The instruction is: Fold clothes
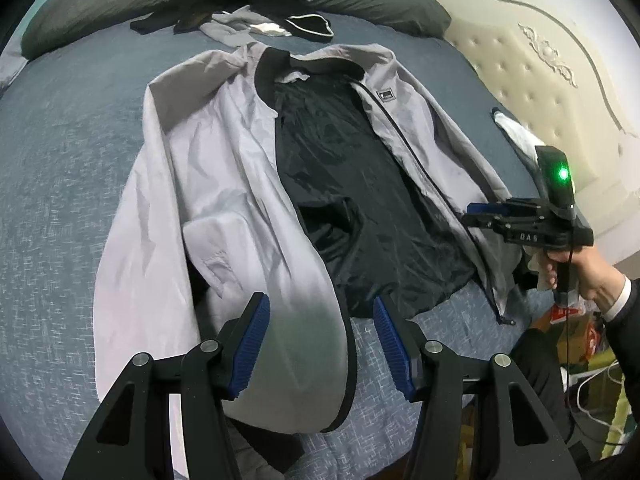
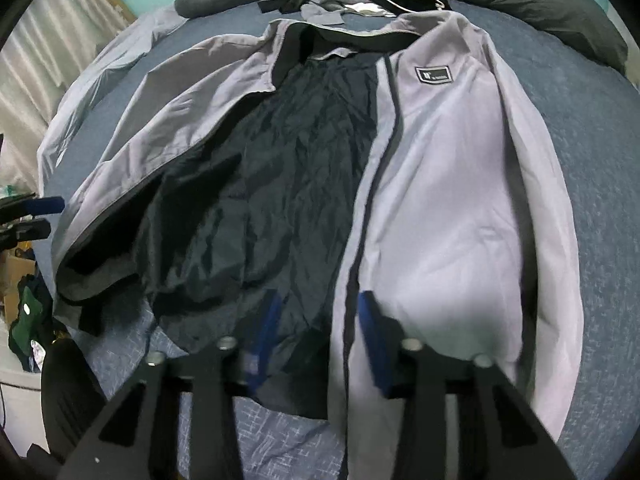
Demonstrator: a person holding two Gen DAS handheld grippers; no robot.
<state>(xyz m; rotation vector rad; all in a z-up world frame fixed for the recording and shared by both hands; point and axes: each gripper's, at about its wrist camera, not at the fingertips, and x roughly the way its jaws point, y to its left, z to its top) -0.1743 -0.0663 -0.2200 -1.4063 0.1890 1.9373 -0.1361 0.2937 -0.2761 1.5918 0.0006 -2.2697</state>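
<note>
A grey jacket [image 1: 224, 168] lies open on the blue bed [image 1: 60, 160], its dark lining [image 1: 340, 168] facing up. The left claw [image 1: 320, 344] hangs over the jacket's bottom edge. Its blue pads [image 1: 250, 344] stand apart, and they do not press the cloth. The right claw [image 2: 316, 344] hangs over the other front flap, near the zip. Its view is blurry, so I cannot tell if it grips. A pile of dark clothes [image 1: 240, 0] sits by the black pillows [image 1: 100, 4].
</note>
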